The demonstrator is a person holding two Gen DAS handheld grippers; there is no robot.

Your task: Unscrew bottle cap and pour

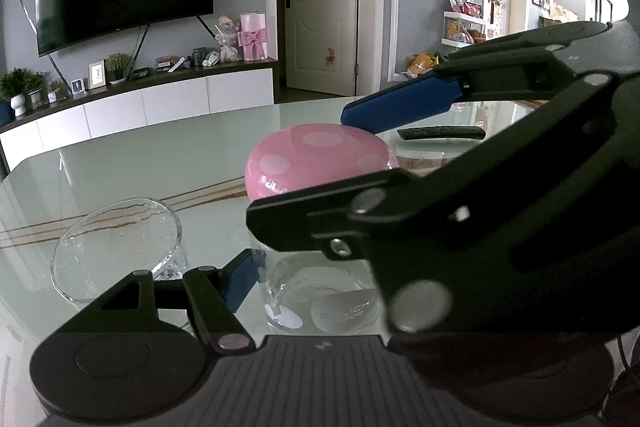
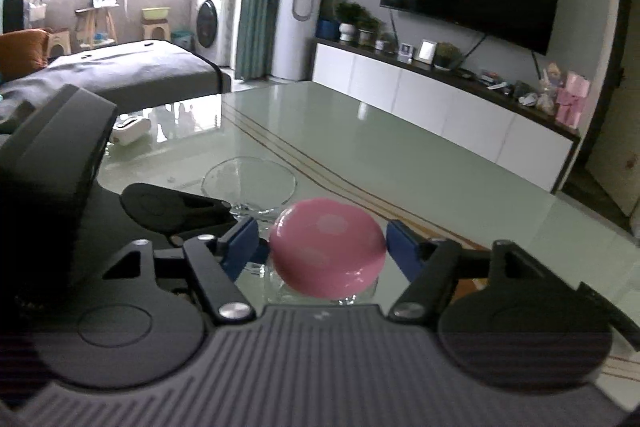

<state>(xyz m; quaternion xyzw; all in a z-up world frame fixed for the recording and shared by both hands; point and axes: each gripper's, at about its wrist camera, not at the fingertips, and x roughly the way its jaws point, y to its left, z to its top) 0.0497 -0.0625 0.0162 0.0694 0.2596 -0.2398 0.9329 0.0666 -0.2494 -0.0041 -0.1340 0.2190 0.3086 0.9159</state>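
A clear glass bottle with a pink dotted dome cap stands on the glass table. My left gripper holds the bottle body; only its left blue finger shows, the other is hidden behind the right gripper. My right gripper is closed on the pink cap, its blue fingers touching both sides. In the left wrist view the right gripper's blue finger lies over the cap's far side. An empty clear glass cup stands left of the bottle; it also shows in the right wrist view.
A black remote control lies on the table behind the bottle. A white TV cabinet stands beyond the table's far edge. A small white device sits at the table's far left.
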